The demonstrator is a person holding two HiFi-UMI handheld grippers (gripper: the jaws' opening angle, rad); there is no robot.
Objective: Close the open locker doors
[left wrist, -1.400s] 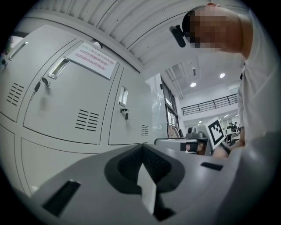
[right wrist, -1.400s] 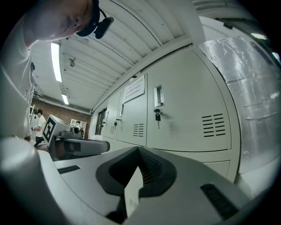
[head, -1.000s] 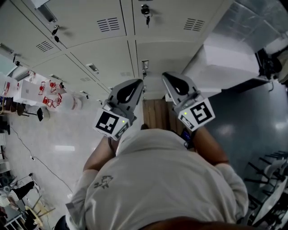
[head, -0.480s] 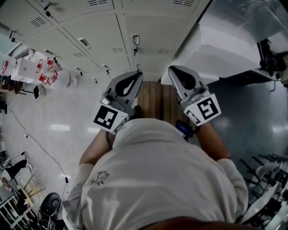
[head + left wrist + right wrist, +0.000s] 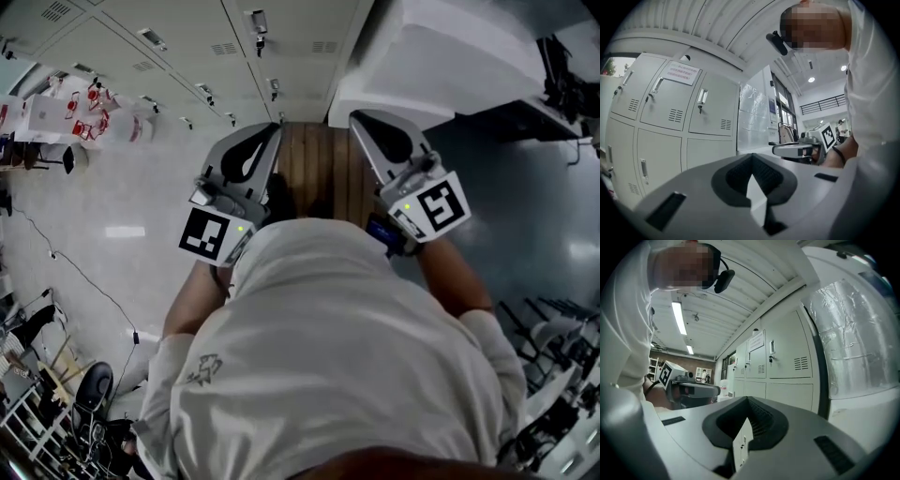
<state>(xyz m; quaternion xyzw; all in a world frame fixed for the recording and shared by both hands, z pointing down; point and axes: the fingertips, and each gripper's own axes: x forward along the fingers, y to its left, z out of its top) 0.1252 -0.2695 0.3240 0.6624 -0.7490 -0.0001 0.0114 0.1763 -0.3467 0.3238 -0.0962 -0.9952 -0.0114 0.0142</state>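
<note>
The grey lockers (image 5: pixel 178 42) run along the top left of the head view, and every door I can see on them is flush with its frame. Keys hang in several of the locks. My left gripper (image 5: pixel 251 157) and right gripper (image 5: pixel 380 131) are held side by side in front of the person's chest, short of the lockers and touching nothing. Both are shut with nothing between the jaws. In the left gripper view the left gripper (image 5: pixel 752 157) points past the lockers (image 5: pixel 670 108). In the right gripper view the right gripper (image 5: pixel 747 400) has the lockers (image 5: pixel 785 359) ahead of it.
A large white unit wrapped in plastic film (image 5: pixel 441 56) stands right of the lockers. A wooden strip (image 5: pixel 319 164) lies on the floor between the grippers. A table with red-marked things (image 5: pixel 66 112) is at far left; chairs (image 5: pixel 553 347) are at lower right.
The lockers have slid toward the top of the head view and look smaller, and more floor and wooden strip show. Both grippers stay shut and side by side.
</note>
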